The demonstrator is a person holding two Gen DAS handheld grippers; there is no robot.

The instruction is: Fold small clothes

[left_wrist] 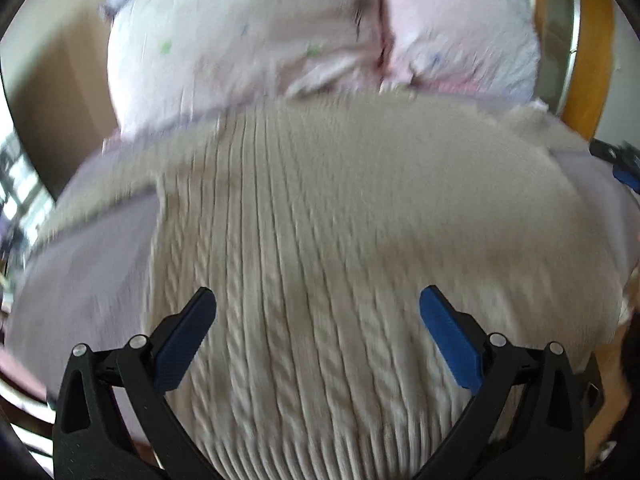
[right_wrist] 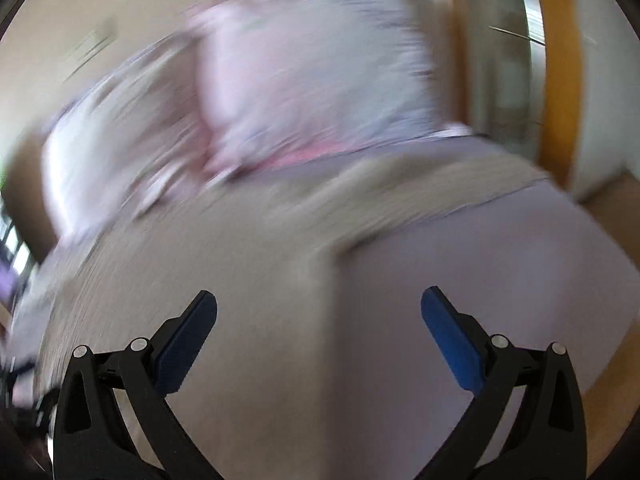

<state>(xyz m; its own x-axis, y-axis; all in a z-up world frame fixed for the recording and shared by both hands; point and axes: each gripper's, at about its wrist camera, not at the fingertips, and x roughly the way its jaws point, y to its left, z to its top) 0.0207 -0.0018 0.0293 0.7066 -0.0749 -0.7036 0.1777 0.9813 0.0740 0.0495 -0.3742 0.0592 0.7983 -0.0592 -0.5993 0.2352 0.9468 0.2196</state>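
Two grippers hang over one cream cable-knit sweater, and both are empty.

From the left wrist view, the left gripper (left_wrist: 318, 300) has its jaws spread wide with nothing between them. The sweater (left_wrist: 320, 220) lies flat on a lilac bedsheet (left_wrist: 88, 280), its ribs and cable braids running away from the camera toward two pale pink pillows (left_wrist: 248, 40) that sit just beyond its far edge. One sleeve (left_wrist: 100, 196) stretches out to the left of the sweater body. At the far right of the sweater a scrap of blue and black shows — probably the other tool, though it is too small to be sure.

From the right wrist view, much blurred, the right gripper (right_wrist: 319, 300) is likewise spread and holding nothing. It hovers above the sweater's right side edge (right_wrist: 340, 264), where knit gives way to bare sheet (right_wrist: 500, 280). The other sleeve (right_wrist: 440, 176) runs off to the right of the body, near the pillows (right_wrist: 312, 72). A wooden door frame (right_wrist: 556, 80) stands past the sweater's far right.

My judgement: no fold has begun. The risk lies in the grasp — thick, loose knit over a soft sheet invites the fingers to pinch sheet along with hem, or only one layer, dragging the sweater askew. Moving fast could also mean closing off the edge.
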